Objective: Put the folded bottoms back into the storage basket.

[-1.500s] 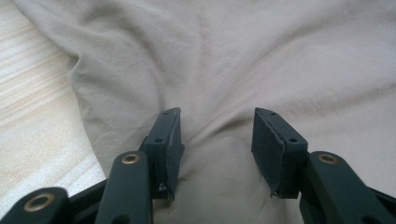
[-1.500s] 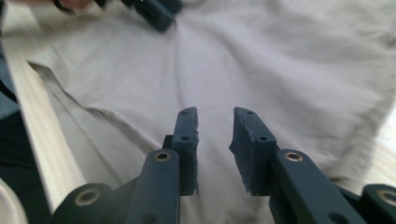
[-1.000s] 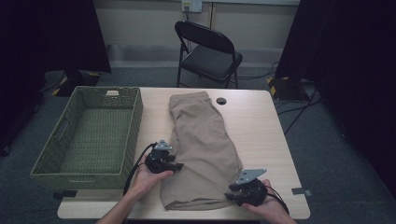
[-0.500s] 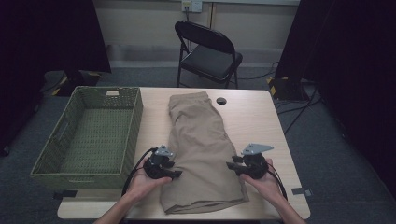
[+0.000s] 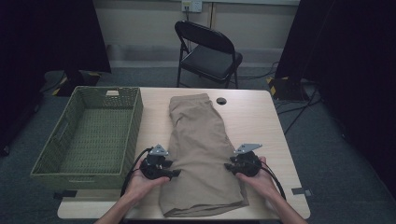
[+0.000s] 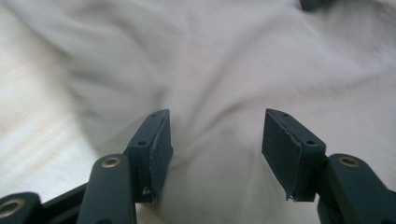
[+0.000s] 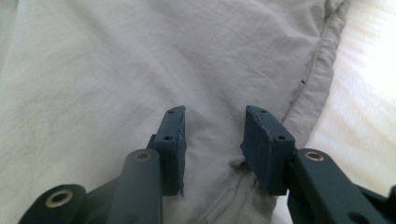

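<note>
here, a pair of folded tan trousers (image 5: 201,154) lies lengthwise down the middle of the tabletop (image 5: 261,121), running from about 12 o'clock near the far edge to 6 o'clock at the near edge, where the wider end reaches the rim. the left gripper (image 5: 172,173) sits at the cloth's 9 o'clock edge, held in the person's left hand (image 5: 142,179), and it points in toward the fabric. in the left gripper view its jaws stand apart over wrinkled cloth, with fabric lying between the pads (image 6: 159,149) but not pinched; they have just been opening a little. the right gripper (image 5: 229,166) sits at the trousers' 3 o'clock edge in the right hand (image 5: 259,179), pointing inward as well. in the right gripper view its jaws are apart too, narrower than the left pair, with a seam and a fold of cloth between them; the pads do not press on it. a green woven basket (image 5: 135,116) stands at 9 o'clock on the tabletop, just beside the trousers. a small dark round object (image 5: 221,101) lies at about 1 o'clock, close to the far end of the cloth. a folding chair (image 5: 208,51) stands beyond the tabletop at 12 o'clock.
</note>
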The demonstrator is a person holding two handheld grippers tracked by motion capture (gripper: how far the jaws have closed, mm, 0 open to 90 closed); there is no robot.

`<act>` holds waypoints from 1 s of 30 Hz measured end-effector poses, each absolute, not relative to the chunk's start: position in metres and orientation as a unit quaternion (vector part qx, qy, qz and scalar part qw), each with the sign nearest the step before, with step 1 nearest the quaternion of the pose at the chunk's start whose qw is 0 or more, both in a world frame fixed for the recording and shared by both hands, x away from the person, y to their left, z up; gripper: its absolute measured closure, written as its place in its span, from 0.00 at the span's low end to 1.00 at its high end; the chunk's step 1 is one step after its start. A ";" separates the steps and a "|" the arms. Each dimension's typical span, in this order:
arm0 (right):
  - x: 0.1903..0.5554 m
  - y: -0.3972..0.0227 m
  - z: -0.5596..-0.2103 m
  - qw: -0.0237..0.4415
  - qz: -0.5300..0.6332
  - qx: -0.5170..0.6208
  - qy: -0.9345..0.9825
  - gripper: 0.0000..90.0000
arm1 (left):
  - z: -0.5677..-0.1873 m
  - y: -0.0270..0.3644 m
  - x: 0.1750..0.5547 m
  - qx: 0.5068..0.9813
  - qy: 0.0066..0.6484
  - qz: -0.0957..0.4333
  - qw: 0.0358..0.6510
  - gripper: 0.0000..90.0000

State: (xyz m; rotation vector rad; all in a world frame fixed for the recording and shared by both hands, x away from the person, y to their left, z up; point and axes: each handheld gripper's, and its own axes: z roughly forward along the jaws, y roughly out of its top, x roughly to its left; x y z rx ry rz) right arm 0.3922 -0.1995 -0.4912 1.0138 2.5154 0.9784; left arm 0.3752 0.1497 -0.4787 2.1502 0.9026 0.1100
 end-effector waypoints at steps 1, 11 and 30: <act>0.391 -0.201 -0.491 0.128 0.334 0.347 0.867 0.66 | -0.478 0.150 0.377 0.846 0.356 0.045 0.394 0.50; 0.356 -0.219 -0.487 0.111 0.321 0.338 0.878 0.65 | -0.485 0.134 0.394 0.849 0.349 0.055 0.393 0.64; 0.409 -0.188 -0.472 0.141 0.375 0.362 0.842 0.53 | -0.488 0.141 0.374 0.862 0.346 0.050 0.366 0.62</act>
